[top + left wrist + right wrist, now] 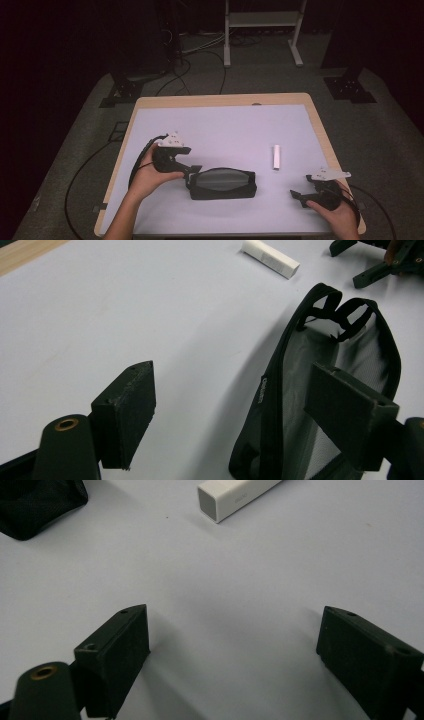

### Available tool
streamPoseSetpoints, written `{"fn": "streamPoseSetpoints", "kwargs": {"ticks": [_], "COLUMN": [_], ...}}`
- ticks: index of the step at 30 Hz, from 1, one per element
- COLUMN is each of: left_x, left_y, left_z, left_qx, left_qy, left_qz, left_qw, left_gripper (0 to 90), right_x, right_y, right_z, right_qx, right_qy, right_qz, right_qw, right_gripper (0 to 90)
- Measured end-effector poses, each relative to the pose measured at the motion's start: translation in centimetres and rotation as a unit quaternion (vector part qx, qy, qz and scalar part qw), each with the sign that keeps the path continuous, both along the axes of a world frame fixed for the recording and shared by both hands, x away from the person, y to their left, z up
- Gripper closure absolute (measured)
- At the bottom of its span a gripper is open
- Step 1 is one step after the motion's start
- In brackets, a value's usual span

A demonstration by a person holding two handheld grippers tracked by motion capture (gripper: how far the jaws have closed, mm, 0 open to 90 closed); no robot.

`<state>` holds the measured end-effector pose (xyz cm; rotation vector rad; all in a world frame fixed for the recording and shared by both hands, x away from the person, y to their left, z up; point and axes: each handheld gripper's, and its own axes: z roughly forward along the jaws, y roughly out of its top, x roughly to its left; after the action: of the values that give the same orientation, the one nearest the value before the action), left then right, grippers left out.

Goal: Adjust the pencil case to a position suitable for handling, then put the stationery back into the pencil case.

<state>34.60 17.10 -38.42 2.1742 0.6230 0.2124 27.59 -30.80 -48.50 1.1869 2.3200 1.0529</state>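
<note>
Black mesh zip pouch (223, 183) lies flat on the white mat (225, 125), long axis left-right across the table. Left gripper (192, 172) at the pouch's left end, jaws open, not pinching it. White stick-shaped box (276, 157) beyond the pouch's right end, pointing away. Right gripper (298, 196) right of the pouch, jaws open, empty.
</note>
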Motion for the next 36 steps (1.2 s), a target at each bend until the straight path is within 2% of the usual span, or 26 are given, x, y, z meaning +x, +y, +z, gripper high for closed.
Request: {"fn": "streamPoseSetpoints", "kwargs": {"ticks": [9, 10, 15, 21, 26, 28, 32, 36], "left_x": [-1.0, -1.3, -1.8, -2.8, -3.5, -3.6, -4.4, -4.8], "left_y": [2.4, 3.2, 4.3, 5.9, 7.0, 7.2, 7.8, 8.0], "left_z": [-0.2, -0.4, -0.7, -1.6, -2.9, -3.1, -4.5, -5.3], "left_qx": [0.003, 0.006, 0.008, 0.018, 0.025, 0.025, 0.038, 0.043], "left_qy": [-0.002, -0.002, -0.003, -0.003, -0.002, -0.003, 0.0, 0.001], "left_qz": [0.033, 0.045, 0.063, 0.091, 0.117, 0.121, 0.14, 0.148], "left_qw": [0.9995, 0.999, 0.998, 0.9957, 0.9928, 0.9924, 0.9894, 0.988], "left_gripper": [17.8, 17.2, 14.6, 10.3, 9.7, 9.4, 9.0, 9.0], "right_x": [0.0, 0.0, 0.0, 0.0, -0.1, -0.1, -0.1, -0.1], "right_y": [0.0, 0.0, 0.1, 0.1, 0.2, 0.2, 0.3, 0.3], "right_z": [0.0, 0.0, 0.0, 0.0, 0.0, 0.0, 0.0, 0.0], "right_qx": [-0.002, -0.002, -0.003, -0.006, -0.008, -0.008, -0.012, -0.014], "right_qy": [-0.001, -0.001, -0.002, -0.003, -0.003, -0.003, -0.004, -0.004], "right_qz": [0.0, 0.0, 0.0, 0.0, 0.0, 0.0, 0.0, -0.001], "right_qw": [1.0, 1.0, 1.0, 1.0, 1.0, 1.0, 0.9999, 0.9999], "right_gripper": [12.4, 12.4, 12.4, 12.4, 12.4, 12.4, 12.4, 12.4]}}
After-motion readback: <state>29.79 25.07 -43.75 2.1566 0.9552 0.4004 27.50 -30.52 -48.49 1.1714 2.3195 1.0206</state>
